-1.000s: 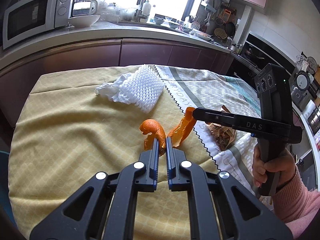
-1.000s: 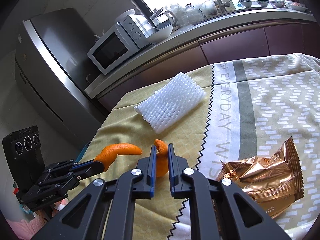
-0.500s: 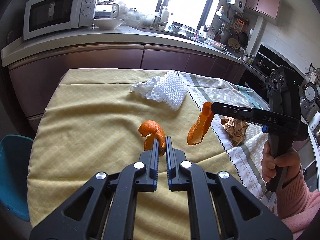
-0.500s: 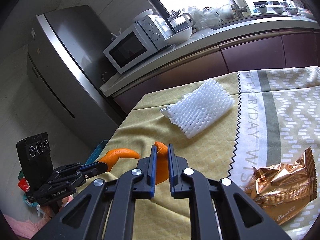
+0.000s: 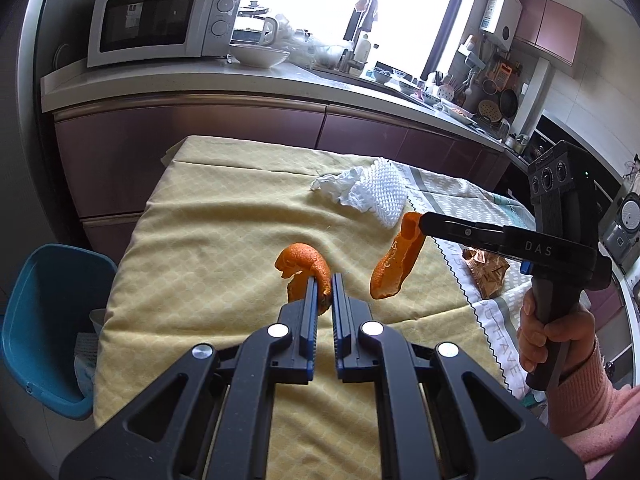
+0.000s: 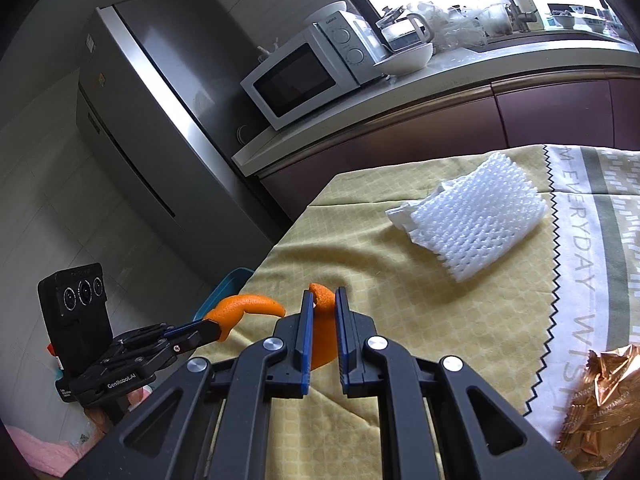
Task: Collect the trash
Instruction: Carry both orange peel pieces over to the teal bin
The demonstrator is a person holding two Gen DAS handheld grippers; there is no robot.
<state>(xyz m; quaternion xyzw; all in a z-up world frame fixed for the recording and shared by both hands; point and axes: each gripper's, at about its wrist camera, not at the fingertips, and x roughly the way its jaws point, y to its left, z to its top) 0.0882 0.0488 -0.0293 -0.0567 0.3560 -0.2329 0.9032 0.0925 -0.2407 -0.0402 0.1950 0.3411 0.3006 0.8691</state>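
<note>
Each gripper holds a piece of orange peel above the yellow tablecloth (image 5: 208, 248). My left gripper (image 5: 323, 280) is shut on a curled orange peel (image 5: 302, 262), which also shows as the curled orange peel (image 6: 244, 307) in the right wrist view. My right gripper (image 6: 323, 298) is shut on a longer orange peel strip (image 6: 322, 326); from the left wrist view this orange peel strip (image 5: 396, 264) hangs from the right gripper (image 5: 420, 220). A blue bin (image 5: 44, 320) stands on the floor left of the table, and its blue rim (image 6: 224, 286) peeks past the table edge.
White foam netting (image 5: 372, 196) lies farther back on the cloth, seen also as the foam netting (image 6: 476, 222). A crumpled copper snack wrapper (image 6: 600, 400) lies at the right. A counter with a microwave (image 5: 160, 20) runs behind the table. A hand in a pink sleeve (image 5: 556, 340) holds the right tool.
Both grippers have carried their peels leftwards over the table, towards its left edge. The blue bin has come into the left wrist view.
</note>
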